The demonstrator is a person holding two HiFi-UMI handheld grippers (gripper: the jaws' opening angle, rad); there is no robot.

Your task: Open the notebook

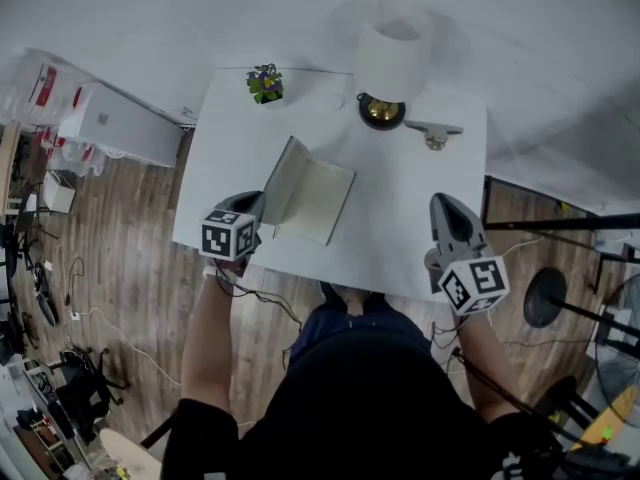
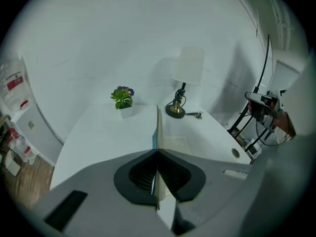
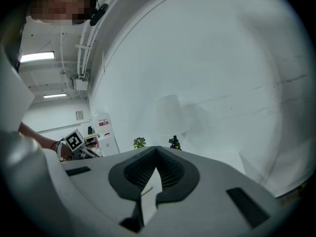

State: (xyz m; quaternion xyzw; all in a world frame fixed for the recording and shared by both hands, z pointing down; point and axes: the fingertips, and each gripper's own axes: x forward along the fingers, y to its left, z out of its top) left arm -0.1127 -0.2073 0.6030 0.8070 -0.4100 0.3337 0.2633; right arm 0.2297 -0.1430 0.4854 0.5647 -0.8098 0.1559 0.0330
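Observation:
The notebook (image 1: 322,201) lies on the white table (image 1: 410,228), left of its middle. Its cover (image 1: 283,180) stands lifted at a steep angle above the cream pages. My left gripper (image 1: 262,213) is shut on the cover's left edge. In the left gripper view the cover (image 2: 158,127) shows edge-on, pinched where the jaws meet at the left gripper's tips (image 2: 158,153), with the pages (image 2: 174,145) lying to its right. My right gripper (image 1: 446,202) hovers over the table's front right, shut, with nothing between its jaws. The right gripper's tips (image 3: 157,150) point at the far wall.
A table lamp (image 1: 391,60) with a brass base (image 1: 381,111) stands at the back, a metal clip (image 1: 433,132) beside it. A small potted plant (image 1: 265,83) sits at the back left corner. A white cabinet (image 1: 118,125) and cables (image 1: 85,318) lie on the floor to the left.

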